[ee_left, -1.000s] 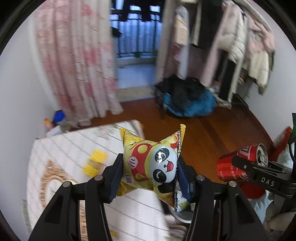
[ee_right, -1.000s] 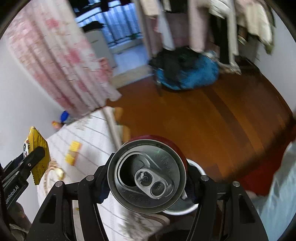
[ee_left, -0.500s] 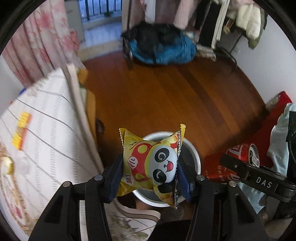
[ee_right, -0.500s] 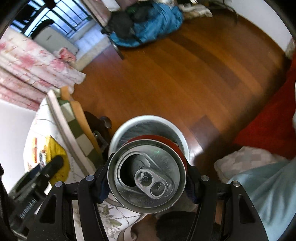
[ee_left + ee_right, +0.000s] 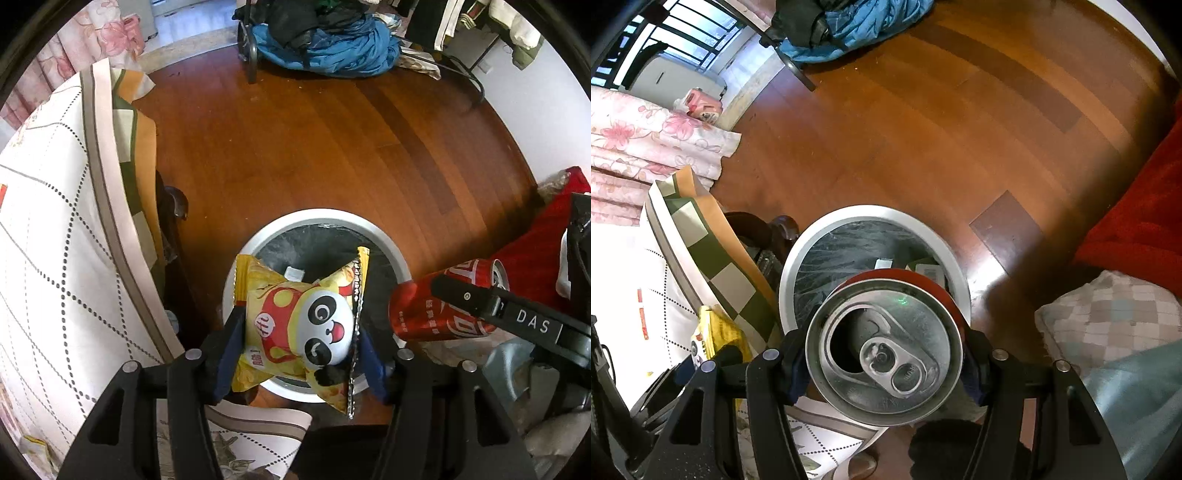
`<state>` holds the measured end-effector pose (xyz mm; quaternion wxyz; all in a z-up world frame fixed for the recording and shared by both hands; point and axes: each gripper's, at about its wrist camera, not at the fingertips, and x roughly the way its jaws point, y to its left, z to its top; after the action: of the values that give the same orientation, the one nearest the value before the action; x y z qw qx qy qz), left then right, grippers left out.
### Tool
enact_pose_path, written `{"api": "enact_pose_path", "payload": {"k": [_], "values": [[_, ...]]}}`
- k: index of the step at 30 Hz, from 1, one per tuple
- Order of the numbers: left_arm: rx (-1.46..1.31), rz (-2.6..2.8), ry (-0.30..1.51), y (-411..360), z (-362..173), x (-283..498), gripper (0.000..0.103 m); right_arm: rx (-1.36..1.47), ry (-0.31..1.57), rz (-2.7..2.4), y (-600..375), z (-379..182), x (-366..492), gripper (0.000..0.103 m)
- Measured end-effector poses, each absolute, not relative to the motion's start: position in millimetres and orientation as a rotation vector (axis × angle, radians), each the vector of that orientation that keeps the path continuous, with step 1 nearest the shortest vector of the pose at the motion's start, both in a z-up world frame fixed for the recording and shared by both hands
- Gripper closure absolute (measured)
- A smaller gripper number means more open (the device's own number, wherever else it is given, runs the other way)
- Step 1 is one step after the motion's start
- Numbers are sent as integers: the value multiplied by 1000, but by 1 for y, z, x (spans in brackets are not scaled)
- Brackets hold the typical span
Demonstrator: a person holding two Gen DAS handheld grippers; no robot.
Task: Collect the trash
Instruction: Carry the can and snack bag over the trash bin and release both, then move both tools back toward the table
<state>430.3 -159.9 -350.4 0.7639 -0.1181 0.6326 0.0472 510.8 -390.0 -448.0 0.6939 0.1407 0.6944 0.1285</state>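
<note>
Now both loads hang over the bin, whereas a second ago the cameras looked across the room, so the carry looks done and the drop is what remains. On the left the tabletop point(image 5: 55, 236) with its dotted cloth sits just beside the white-rimmed bin point(image 5: 391, 254). The left tongs point(image 5: 301, 332) stay clenched on the panda snack bag point(image 5: 306, 325), held over the near-left part of the opening; its long axis runs near to far, printed face toward the camera, serrated seam on the right. Further right, the right tongs point(image 5: 884, 354) grasp the red can point(image 5: 886, 347) by its sides, over the near rim of the bin, its long axis in line with the tongs, opened top facing the camera.
</note>
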Motion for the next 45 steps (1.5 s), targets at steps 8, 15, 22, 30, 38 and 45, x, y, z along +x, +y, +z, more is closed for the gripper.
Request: {"api": "enact_pose_path", "payload": {"k": [8,15,22,30,38,45], "values": [[-223,163,1340,-147,-334,415,9,222,1570,263,-384,-438,499,2],[-190,208,1295,-139,-314,404,8,102,1542,254,-380,-412,480,2],[-168,222,1249,-138,-288,396,8,61,1495,251,-384,-379,463,2],[-152,223,1183,-141,-248,381,8,41,1423,272,-388,-329,445,2],[-150,233,1094,-142,-198,361,8,39,1321,285,-388,-266,426,2],[-148,326,1023,-115,-156,340,8,78,1220,344,-364,-203,412,2]]}}
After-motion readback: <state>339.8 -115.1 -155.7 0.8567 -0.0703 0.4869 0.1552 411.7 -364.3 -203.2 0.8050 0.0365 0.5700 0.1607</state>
